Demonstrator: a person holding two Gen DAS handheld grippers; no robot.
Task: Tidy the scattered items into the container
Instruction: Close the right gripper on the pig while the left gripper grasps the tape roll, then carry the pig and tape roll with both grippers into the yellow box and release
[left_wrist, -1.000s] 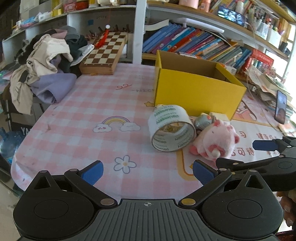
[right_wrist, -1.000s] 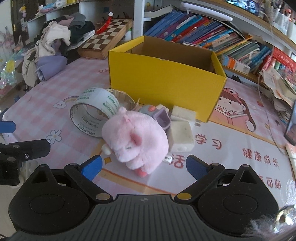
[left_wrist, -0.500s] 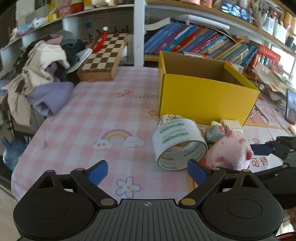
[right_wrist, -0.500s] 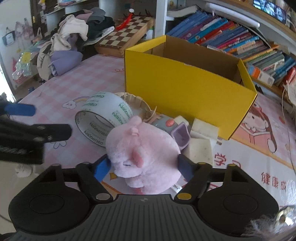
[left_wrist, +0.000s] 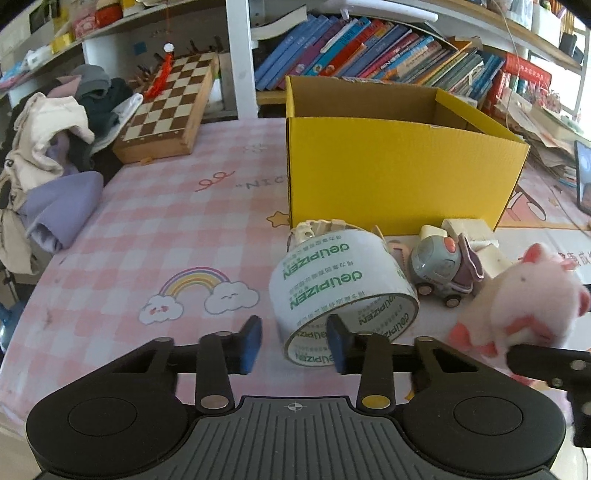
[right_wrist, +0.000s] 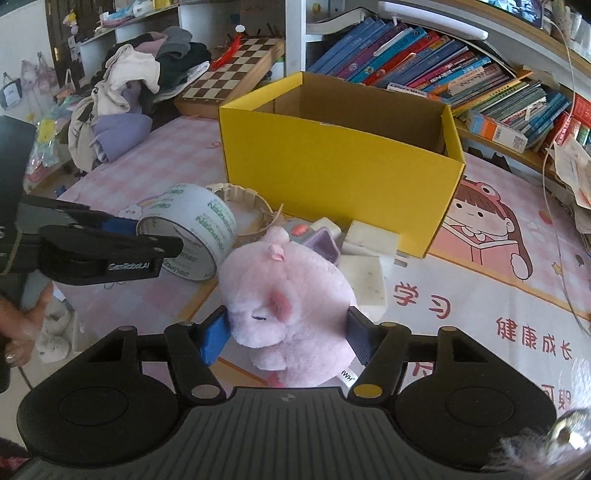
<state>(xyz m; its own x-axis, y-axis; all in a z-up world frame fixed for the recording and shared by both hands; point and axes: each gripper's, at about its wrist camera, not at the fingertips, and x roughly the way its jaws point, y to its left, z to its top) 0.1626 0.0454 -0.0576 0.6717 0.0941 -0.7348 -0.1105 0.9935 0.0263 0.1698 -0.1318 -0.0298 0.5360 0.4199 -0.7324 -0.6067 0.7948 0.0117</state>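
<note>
The left gripper (left_wrist: 294, 341) points steeply downward, its blue pads (left_wrist: 250, 343) drawn close together after closing just now — one pad sits inside the tape roll (left_wrist: 343, 291), the other outside its wall. The right gripper (right_wrist: 286, 334), angled down likewise, has been closing too, and its pads (right_wrist: 214, 334) press into both flanks of the pink plush toy (right_wrist: 288, 306).

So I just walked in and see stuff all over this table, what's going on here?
A person is tidying with a pair of tongs in each hand. The right tongs have just been closing and now squeeze the pink plush toy by its sides. The left tongs have been closing too, one pad inside the tape roll and one outside its wall. The yellow box behind looks empty so far, and the toy car still lies beside it.
</note>
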